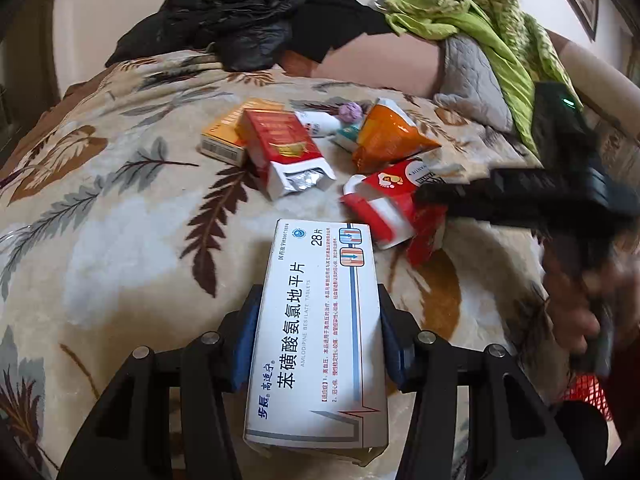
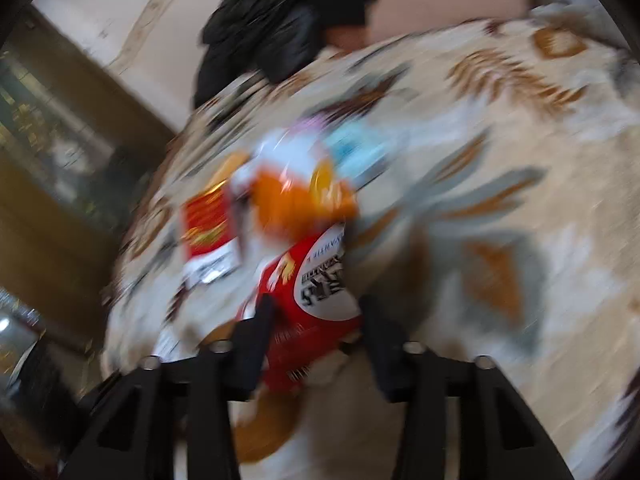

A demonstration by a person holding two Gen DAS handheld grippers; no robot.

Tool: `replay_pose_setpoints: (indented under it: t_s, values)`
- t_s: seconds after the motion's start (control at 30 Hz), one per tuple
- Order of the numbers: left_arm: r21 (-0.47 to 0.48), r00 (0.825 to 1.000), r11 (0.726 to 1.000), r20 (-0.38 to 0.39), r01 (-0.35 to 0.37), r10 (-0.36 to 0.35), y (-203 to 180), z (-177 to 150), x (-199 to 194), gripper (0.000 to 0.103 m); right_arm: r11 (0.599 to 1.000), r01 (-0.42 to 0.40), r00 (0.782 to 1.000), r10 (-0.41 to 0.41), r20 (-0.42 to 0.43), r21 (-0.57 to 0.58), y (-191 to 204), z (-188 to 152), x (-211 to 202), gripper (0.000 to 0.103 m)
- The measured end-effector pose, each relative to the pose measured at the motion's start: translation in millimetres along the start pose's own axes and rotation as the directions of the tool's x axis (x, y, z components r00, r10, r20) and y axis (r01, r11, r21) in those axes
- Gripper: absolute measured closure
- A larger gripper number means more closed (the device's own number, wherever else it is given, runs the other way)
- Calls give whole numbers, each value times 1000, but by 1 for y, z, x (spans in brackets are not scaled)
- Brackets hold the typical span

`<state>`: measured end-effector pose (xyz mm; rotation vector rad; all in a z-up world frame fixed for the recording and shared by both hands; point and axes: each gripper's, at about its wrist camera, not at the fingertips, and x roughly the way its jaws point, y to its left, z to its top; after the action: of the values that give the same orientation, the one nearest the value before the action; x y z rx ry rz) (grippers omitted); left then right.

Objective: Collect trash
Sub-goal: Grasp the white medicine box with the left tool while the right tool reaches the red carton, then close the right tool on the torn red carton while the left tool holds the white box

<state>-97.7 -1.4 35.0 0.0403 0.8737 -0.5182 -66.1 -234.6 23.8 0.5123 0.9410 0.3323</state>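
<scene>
White cardboard pill box [image 1: 316, 332] sits clamped between my left gripper [image 1: 318, 340] pads, part-open jaws pressing both long sides, just nearer me than the red wrapper [image 2: 316, 312] on the leaf-print blanket [image 1: 120, 200]. My right gripper [image 2: 316, 344] straddles that wrapper half-closed; blur hides whether the pads bite. Risk: thin foil slipping out, or blanket snagged; beyond it, the torn-open red carton [image 1: 284, 156] shows foil inside.

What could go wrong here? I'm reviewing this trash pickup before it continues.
The left gripper pinches the white pill box near one end, so it may pivot or slip. The right gripper straddles the red wrapper; its view is blurred, and it could snag the leaf-print blanket.
</scene>
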Motion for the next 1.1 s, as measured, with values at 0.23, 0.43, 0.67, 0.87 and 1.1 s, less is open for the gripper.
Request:
replay_pose_setpoints:
  t_s: [0.23, 0.43, 0.67, 0.87, 1.1]
  values:
    - [-15, 1000, 1000, 9, -23, 23, 4, 0, -1, 52, 999, -13, 1000, 14, 16, -46, 25, -1, 12, 69]
    - [-34, 999, 998, 20, -46, 47, 8, 0, -3, 52, 999, -26, 999, 28, 46, -33, 38, -4, 15, 93]
    - [9, 996, 998, 63, -56, 56, -2, -2, -12, 52, 987, 123, 973, -100, 208, -102, 67, -41, -37, 98]
    - [51, 991, 995, 111, -85, 79, -17, -6, -28, 52, 967, 232, 937, -192, 291, -108, 79, -86, -70, 98]
    - [76, 987, 991, 122, -111, 101, -31, -20, -50, 52, 955, 273, 919, -222, 325, -119, 88, -106, -88, 98]
